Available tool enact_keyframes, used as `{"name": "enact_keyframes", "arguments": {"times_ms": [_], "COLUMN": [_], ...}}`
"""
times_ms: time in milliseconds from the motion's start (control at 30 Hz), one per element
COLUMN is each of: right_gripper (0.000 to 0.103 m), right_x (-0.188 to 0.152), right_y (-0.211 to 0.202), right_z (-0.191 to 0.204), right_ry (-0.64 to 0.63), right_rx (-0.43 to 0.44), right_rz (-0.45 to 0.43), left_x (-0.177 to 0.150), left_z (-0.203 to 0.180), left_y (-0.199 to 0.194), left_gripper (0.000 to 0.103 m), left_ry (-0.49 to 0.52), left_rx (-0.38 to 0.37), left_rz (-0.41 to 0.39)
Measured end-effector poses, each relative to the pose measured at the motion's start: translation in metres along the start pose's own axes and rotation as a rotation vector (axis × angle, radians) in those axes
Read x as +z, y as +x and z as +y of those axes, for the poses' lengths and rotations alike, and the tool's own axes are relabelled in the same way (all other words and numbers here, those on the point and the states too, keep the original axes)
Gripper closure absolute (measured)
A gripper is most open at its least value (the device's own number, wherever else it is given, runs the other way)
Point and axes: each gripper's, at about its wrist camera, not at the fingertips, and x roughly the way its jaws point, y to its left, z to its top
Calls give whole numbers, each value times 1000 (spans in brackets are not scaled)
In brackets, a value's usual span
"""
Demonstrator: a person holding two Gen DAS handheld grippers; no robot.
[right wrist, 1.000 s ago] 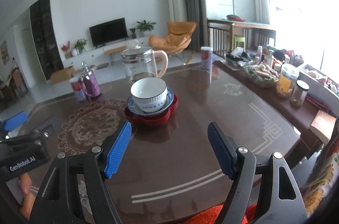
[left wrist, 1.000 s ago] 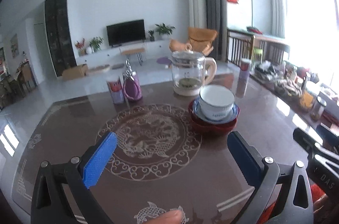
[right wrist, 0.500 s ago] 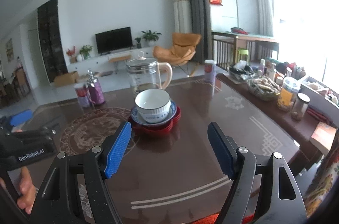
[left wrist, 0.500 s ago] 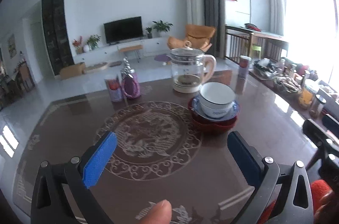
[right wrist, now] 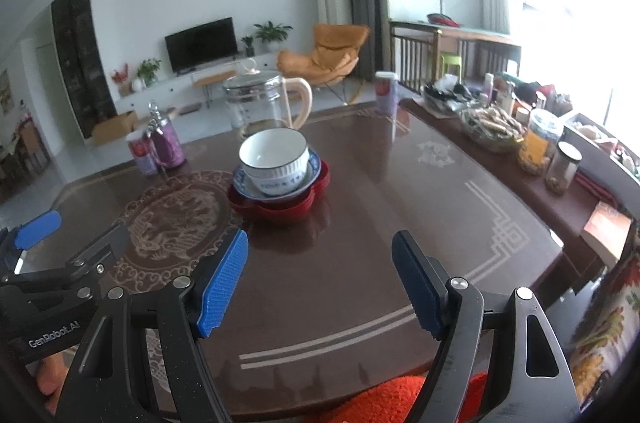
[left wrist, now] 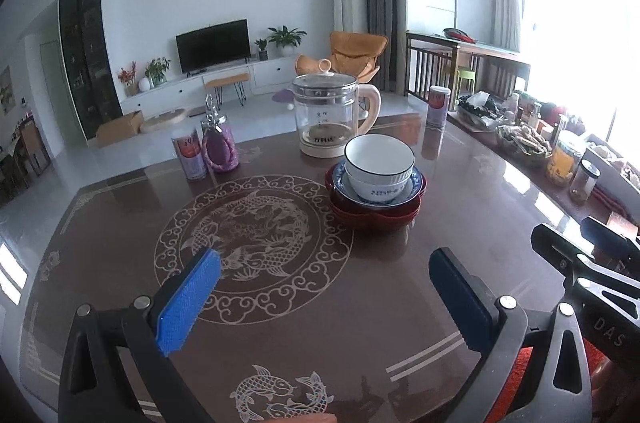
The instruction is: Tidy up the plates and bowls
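A white bowl (left wrist: 379, 159) with a dark rim sits in a blue-patterned bowl (left wrist: 416, 187), which rests on stacked red plates (left wrist: 376, 217) on the brown table (left wrist: 360, 323). The same stack shows in the right wrist view: white bowl (right wrist: 274, 153), blue bowl (right wrist: 316, 169), red plates (right wrist: 280, 209). My left gripper (left wrist: 324, 299) is open and empty, held near the table's front, well short of the stack. My right gripper (right wrist: 320, 279) is open and empty, also short of the stack. The left gripper shows at the left edge of the right wrist view (right wrist: 60, 263).
A glass kettle (left wrist: 328, 115) stands just behind the stack. A purple jar (left wrist: 218, 143) and a can (left wrist: 191, 157) stand at the back left, another can (left wrist: 437, 105) at the back right. Jars and food containers (right wrist: 536, 147) line a side table on the right.
Both grippers stayed open and empty. The views shifted slightly, and the stack now sits a little lower and closer in the right wrist view.
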Motion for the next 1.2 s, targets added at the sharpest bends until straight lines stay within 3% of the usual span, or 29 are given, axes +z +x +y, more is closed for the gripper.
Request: {"name": "enact_keyframes", "arguments": {"times_ms": [600, 1200], "right_gripper": [25, 25], "right_x": [1, 0], "right_y": [-6, -7], "right_z": [18, 18], "right_ry": [-73, -86], "right_rx": [-28, -21], "right_rz": [-9, 0], "left_x": [-6, -7], "left_z": [14, 10], "left_y": [15, 6], "left_gripper": [0, 0], "left_ry": [-38, -33], "left_rx": [16, 10], "left_rz": [53, 5]}}
